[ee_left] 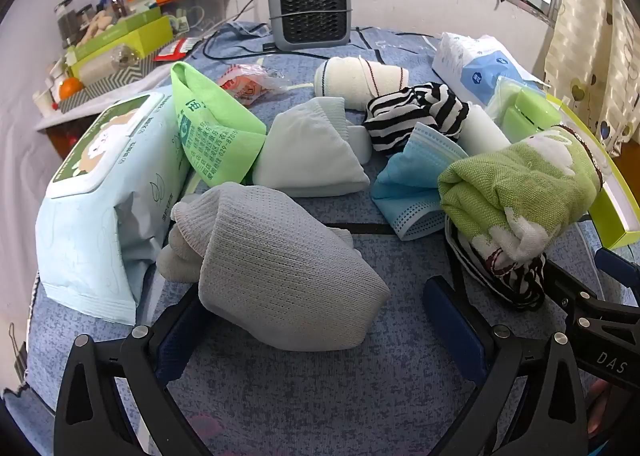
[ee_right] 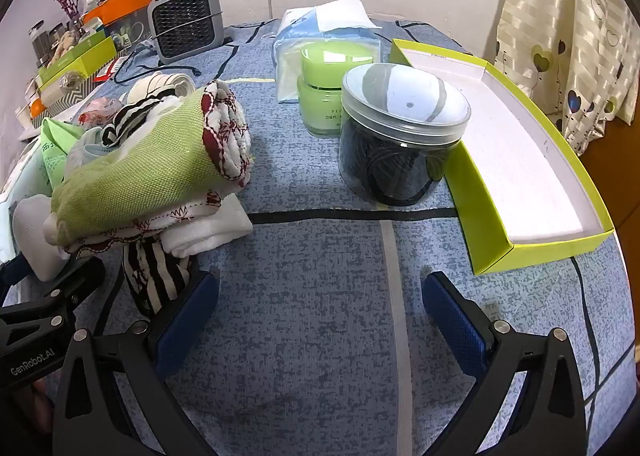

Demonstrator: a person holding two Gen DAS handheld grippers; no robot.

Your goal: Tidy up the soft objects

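Both sets of jaws are spread as wide as they go and holding nothing. The left gripper (ee_left: 318,320) already straddles the near end of the grey ribbed knit sock (ee_left: 280,268), so closing now might pinch only a loose fold and let it slip out. The right gripper (ee_right: 320,320) hangs over bare blue mottled tablecloth (ee_right: 320,376). Just beside its left finger sits the rolled green towel (ee_right: 140,160) on a striped cloth; a careless swing could topple that pile. The empty lime-green cardboard tray (ee_right: 516,160) waits to the right, with the dark clear-lidded plastic jar (ee_right: 400,136) touching its edge, easy to knock.
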